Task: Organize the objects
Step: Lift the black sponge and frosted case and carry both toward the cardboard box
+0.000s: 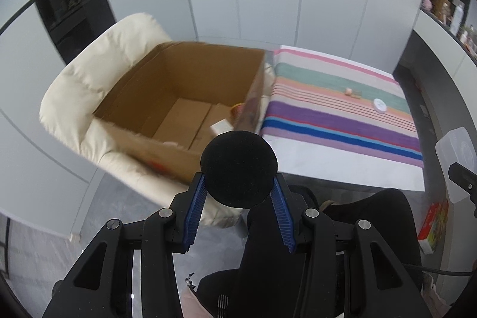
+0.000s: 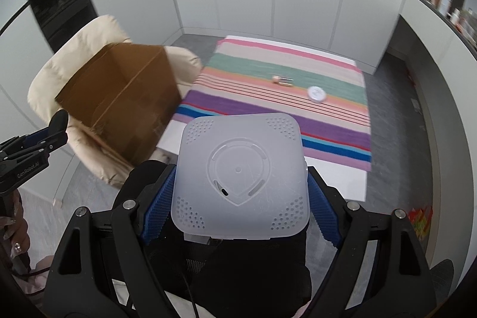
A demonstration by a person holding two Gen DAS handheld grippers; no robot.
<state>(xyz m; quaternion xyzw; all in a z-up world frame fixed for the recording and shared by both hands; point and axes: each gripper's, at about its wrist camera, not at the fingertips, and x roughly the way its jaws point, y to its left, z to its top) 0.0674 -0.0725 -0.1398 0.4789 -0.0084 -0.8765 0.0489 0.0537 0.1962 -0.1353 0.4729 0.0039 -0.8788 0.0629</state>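
- Left wrist view puts the cardboard box dead ahead on the cream chair, beside the table with the striped cloth; it looks like the drop-off, so steer both loads over its open top.
- Your right gripper is clamped on the translucent square container, which fills most of that camera's lower view. Carry it level and clear the box's near wall before lowering, because from the right wrist view the box sits well to the left.
- Your left gripper is pinched on the black round puff, near the box's front rim. Move forward past that rim, then release low so the soft piece lands inside.
- Some small items already lie in the box; aim for the bare floor.
- Left on the cloth: a white round disc and a small bottle, near each other.
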